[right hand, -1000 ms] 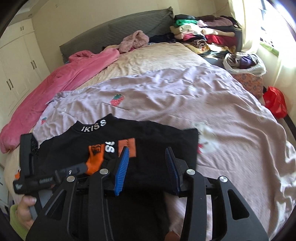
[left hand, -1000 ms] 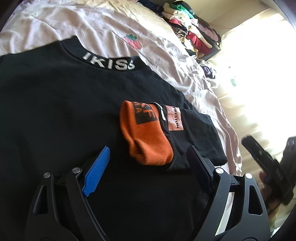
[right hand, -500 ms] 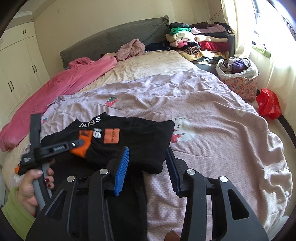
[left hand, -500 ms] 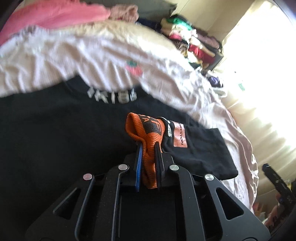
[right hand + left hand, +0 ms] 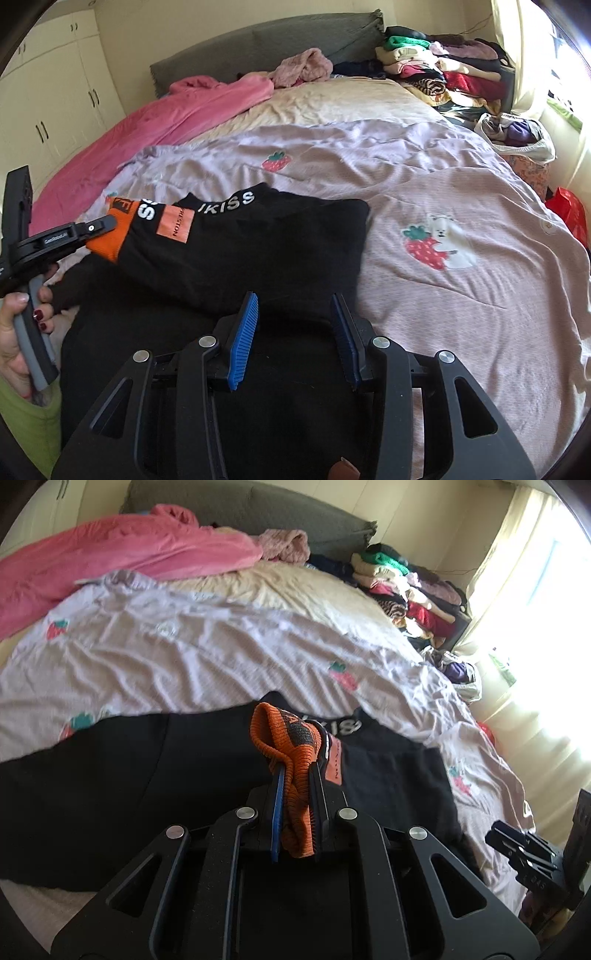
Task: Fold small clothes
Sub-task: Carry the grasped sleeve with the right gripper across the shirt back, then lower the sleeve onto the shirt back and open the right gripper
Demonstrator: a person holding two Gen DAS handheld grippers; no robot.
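A black sweater (image 5: pixel 273 251) with white collar lettering lies on the bed; it also shows in the left wrist view (image 5: pixel 110 782). My left gripper (image 5: pixel 297 771) is shut on its orange sleeve cuff (image 5: pixel 284 734) and holds it lifted above the sweater body. In the right wrist view the left gripper (image 5: pixel 99 225) pulls the cuff (image 5: pixel 114 240) toward the left, with the sleeve stretched across the sweater. My right gripper (image 5: pixel 293 302) is open and empty, just above the sweater's near part.
The lilac strawberry-print sheet (image 5: pixel 443 206) covers the bed to the right. A pink blanket (image 5: pixel 166 122) lies at the back left. Stacked folded clothes (image 5: pixel 443 74) sit at the far right, with a bag of clothes (image 5: pixel 517 136) and a red bag (image 5: pixel 569 214) beside the bed.
My left gripper closed on the orange cuff and lifted it, drawing the sleeve left across the sweater. My right gripper stayed open and pulled back a little.
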